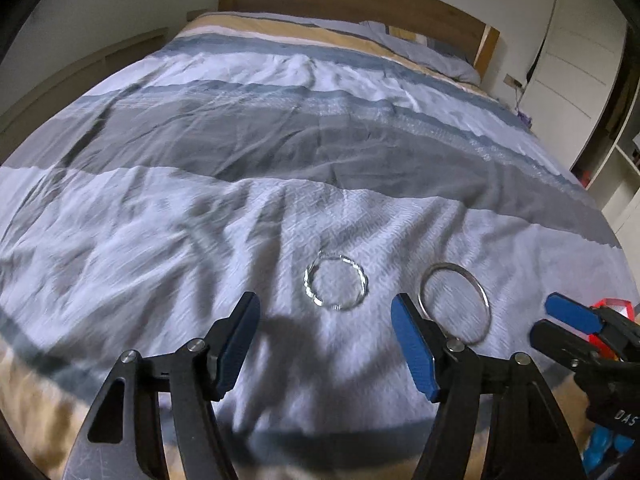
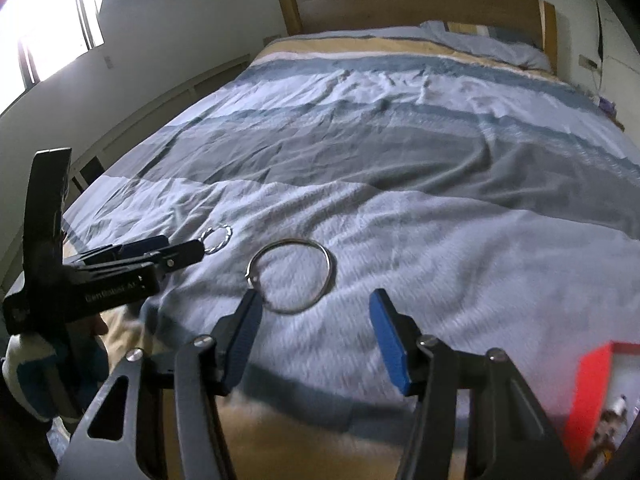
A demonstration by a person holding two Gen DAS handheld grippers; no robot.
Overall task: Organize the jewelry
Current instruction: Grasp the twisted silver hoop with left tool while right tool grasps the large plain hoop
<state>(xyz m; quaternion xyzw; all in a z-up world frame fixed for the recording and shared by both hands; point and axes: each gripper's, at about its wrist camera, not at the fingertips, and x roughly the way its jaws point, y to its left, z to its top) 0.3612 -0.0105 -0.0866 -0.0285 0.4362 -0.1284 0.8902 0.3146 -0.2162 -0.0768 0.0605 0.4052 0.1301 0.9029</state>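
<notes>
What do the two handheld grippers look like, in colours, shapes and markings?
The left gripper and the right gripper look alike: black angular linkage arms with cut-out slots and silver round pivot pins, each ending in two flat blue ribbed finger pads. From the right wrist view, the left gripper's black body bears small white lettering, too blurred to read. No cables show.

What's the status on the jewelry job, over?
Left gripper open, empty, short of twisted bangle. Right gripper open, empty, short of plain bangle. Both bangles flat on bedspread, apart. Nothing in the way.
</notes>
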